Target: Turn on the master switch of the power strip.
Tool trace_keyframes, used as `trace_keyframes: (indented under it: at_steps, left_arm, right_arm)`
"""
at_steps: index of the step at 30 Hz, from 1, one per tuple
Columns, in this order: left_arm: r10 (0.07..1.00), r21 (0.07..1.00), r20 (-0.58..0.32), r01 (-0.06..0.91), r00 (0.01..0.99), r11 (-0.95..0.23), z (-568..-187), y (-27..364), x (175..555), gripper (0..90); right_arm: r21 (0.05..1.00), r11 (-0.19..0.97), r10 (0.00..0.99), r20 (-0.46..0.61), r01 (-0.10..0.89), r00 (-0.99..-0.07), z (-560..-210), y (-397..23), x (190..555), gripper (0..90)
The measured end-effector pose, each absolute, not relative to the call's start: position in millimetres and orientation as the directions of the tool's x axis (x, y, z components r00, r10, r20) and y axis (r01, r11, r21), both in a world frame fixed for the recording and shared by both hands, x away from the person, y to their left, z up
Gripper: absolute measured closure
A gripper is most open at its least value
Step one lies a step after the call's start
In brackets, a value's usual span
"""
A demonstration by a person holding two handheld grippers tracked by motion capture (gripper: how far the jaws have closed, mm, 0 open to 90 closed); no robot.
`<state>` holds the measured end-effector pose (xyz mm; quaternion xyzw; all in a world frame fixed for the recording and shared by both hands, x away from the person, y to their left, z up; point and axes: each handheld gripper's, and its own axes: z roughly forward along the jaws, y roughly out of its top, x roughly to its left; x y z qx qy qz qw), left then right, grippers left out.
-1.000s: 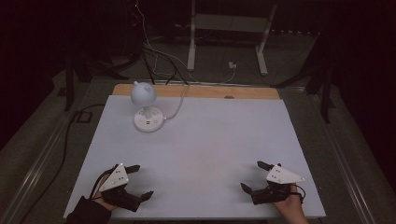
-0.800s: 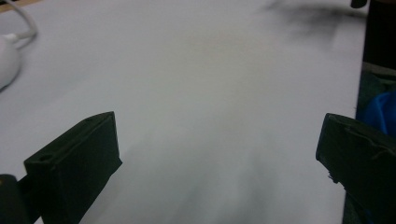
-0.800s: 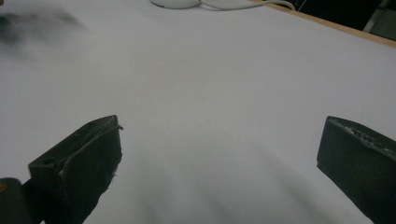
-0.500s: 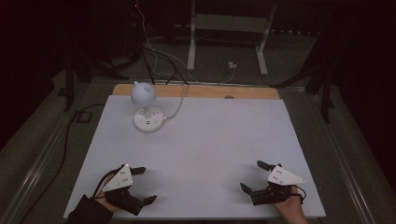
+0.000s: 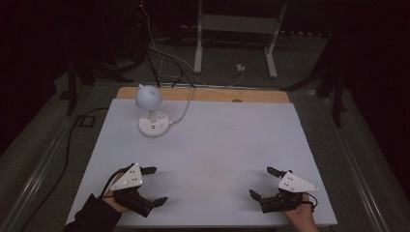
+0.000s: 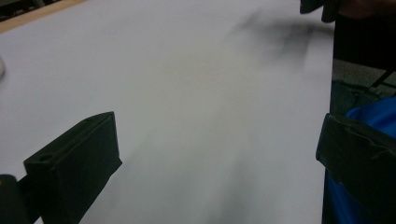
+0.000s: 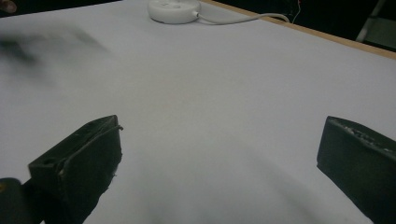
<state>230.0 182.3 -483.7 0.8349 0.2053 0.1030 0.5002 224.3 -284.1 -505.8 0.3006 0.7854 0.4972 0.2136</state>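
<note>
My left gripper (image 5: 155, 184) rests low over the white table top (image 5: 212, 145) near the front left edge. It is open, with nothing between its jaws. My right gripper (image 5: 261, 181) sits near the front right edge, also open and holding nothing. In the left gripper view the two black jaws (image 6: 217, 158) stand wide apart over bare white surface. The right gripper view has the same wide gap (image 7: 219, 154), with the lamp base (image 7: 173, 9) far ahead.
A small white lamp (image 5: 147, 96) with a round head stands on a round base (image 5: 153, 124) at the back left, its cable (image 5: 183, 108) running off the far wooden edge (image 5: 208, 94). Blue fabric (image 6: 369, 116) lies past the table's near edge.
My left gripper has drifted a little to the right along the front edge. The right gripper has barely moved. Both stay open.
</note>
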Motion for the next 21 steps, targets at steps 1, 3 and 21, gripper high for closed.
trace_keyframes:
  at_steps: [1, 3, 21]
  left_arm:
    - [0.449, 0.882, -0.026, 0.232, 0.893, -0.41, -480, 180, 232, 0.1]
    - [0.448, 0.885, -0.032, 0.234, 0.894, -0.403, -478, 179, 233, 0.1]
    - [0.45, 0.881, -0.014, 0.224, 0.893, -0.416, -457, 170, 251, 0.1]
  right_arm:
    - [0.91, 0.324, 0.684, -0.038, 0.258, -0.728, -506, -284, 224, 0.0]
    - [0.911, 0.325, 0.685, -0.04, 0.255, -0.728, -505, -284, 224, 0.0]
    - [0.913, 0.309, 0.682, -0.017, 0.266, -0.732, -505, -284, 223, 0.0]
